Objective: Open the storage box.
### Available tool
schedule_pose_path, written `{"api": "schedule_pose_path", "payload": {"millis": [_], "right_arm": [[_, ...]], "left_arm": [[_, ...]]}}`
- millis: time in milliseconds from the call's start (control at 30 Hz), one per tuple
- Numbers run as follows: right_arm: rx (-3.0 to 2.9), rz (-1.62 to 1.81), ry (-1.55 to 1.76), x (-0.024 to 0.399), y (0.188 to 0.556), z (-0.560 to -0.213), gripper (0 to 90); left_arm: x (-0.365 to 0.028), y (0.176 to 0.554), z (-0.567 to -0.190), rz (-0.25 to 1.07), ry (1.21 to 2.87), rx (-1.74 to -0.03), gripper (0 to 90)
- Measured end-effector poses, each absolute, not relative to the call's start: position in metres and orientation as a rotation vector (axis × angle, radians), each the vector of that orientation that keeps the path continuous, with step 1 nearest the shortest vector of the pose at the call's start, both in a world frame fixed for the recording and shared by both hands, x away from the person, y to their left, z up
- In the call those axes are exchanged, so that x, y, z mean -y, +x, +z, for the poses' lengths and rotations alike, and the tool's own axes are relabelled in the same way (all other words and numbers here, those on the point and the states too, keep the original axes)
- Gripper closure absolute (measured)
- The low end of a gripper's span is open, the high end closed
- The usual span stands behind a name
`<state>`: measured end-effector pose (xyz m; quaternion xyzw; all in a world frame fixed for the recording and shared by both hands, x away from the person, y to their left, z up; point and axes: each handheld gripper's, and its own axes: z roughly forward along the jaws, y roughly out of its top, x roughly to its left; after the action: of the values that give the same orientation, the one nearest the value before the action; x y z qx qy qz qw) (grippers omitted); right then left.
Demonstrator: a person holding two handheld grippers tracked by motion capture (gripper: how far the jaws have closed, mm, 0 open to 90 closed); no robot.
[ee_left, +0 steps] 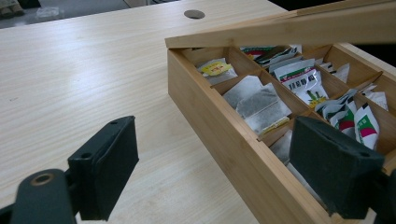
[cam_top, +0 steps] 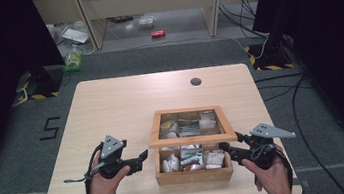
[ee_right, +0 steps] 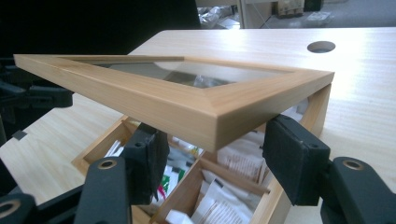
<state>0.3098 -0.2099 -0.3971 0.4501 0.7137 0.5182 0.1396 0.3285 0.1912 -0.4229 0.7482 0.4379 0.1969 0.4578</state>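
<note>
Though lifted — lid point(ee_right: 205, 109) over right gripper point(ee_right: 219, 161)

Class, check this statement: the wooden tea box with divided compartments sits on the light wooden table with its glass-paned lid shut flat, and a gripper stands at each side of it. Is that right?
Not quite. The glass-paned wooden lid is raised, tilted above the wooden tea box, not shut flat; the right gripper view shows the sachets beneath it. The rest holds: the left gripper and right gripper stand at its sides on the light wooden table.
</note>
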Motion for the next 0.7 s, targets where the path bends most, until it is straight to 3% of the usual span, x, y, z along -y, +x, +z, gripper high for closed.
{"api": "schedule_pose_path", "payload": {"millis": [567,700], "right_arm": [[-2.011,1.473,1.290,0.210,0.354,-0.371,37.7],[-2.018,1.496,1.257,0.214,0.368,-0.356,41.5]], "left_arm": [[-0.175,0.336,-0.424,0.483,1.797,-1.055,15.2],[-0.176,0.340,-0.430,0.476,1.823,-1.069,15.2]]}}
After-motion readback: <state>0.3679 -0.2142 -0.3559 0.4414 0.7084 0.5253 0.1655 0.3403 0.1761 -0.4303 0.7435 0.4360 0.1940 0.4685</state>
